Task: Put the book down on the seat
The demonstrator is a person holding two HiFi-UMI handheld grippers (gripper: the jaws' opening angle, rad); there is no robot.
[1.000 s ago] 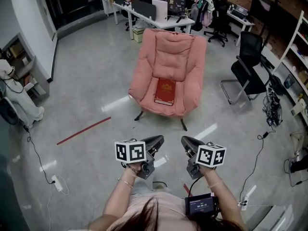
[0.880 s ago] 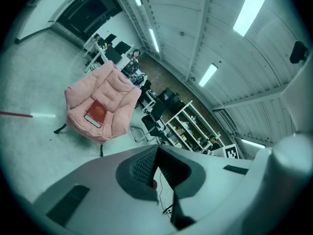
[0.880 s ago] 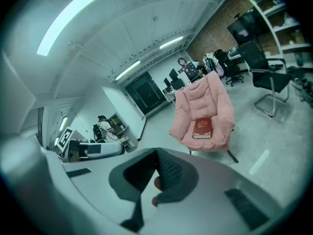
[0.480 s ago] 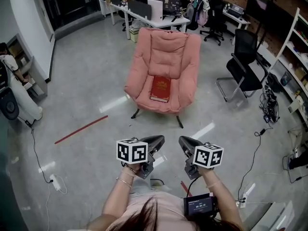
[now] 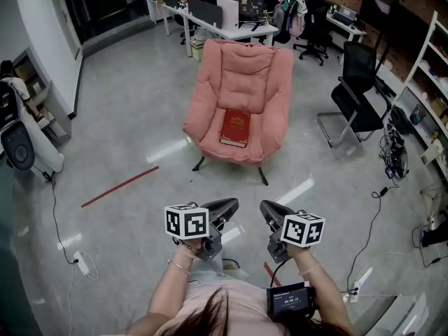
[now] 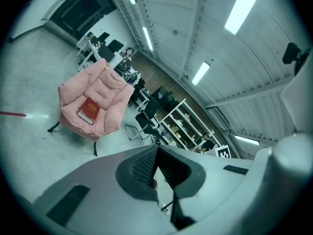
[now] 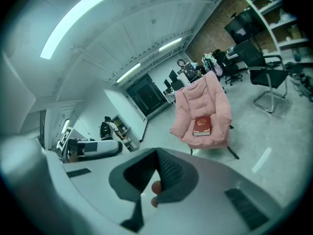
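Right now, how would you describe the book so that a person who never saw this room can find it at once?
Find the big pink armchair standing alone on the grey floor. On its seat lies the book, flat. It is the only thing on the chair, dark red against the pink.

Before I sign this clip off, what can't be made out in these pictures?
- Red book: the cover lettering is too small to read in every view.
- Pink armchair: its rear legs are hidden under its own seat in the head view.
- Small screen by the right forearm: the readout is too small in the head view.
- Left gripper and right gripper: the head view sees them from behind; only the gripper views show the jaws shut and empty.
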